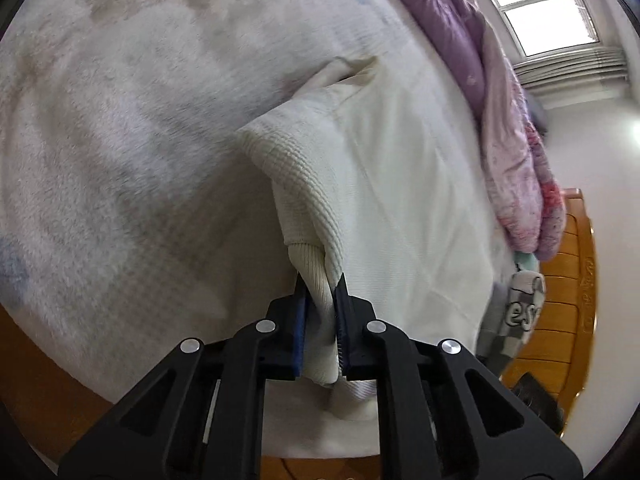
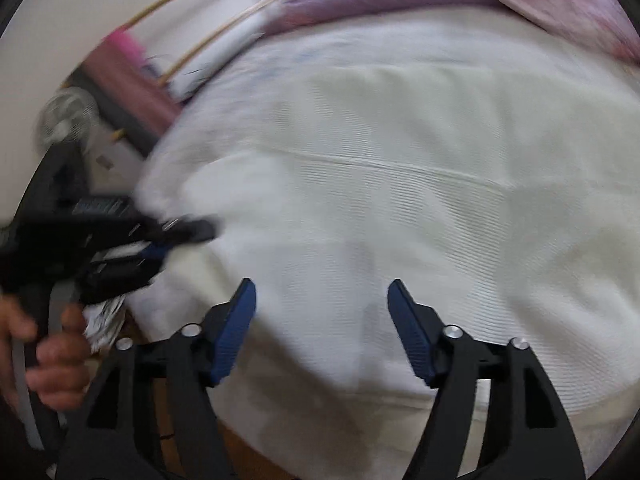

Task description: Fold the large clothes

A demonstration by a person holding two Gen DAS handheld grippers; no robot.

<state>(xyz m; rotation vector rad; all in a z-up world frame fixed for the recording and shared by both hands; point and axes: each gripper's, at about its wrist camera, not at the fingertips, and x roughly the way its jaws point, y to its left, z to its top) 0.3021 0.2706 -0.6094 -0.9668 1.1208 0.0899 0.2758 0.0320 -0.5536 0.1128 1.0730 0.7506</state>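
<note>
Fingers (image 1: 322, 280) pinching cream garment (image 1: 400, 184), fleecy bedcover (image 1: 120, 140)

Bare blanket (image 1: 120, 140) left of the sweater (image 1: 400, 184), purple quilt (image 1: 460, 40) heaped along its far side

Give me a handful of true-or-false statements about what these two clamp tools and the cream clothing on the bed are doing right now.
1. The left gripper is clamped on the ribbed cuff of the cream garment. True.
2. The right gripper also pinches fabric. False: its jaws stand apart, nothing between them, above the spread garment.
3. A purple quilt lies bunched along the bed's far edge. True.
4. The garment lies on a bare wooden floor. False: it rests on a fluffy white blanket covering the bed.
5. A person's hand shows in the right wrist view, holding the left tool's handle. True.
</note>
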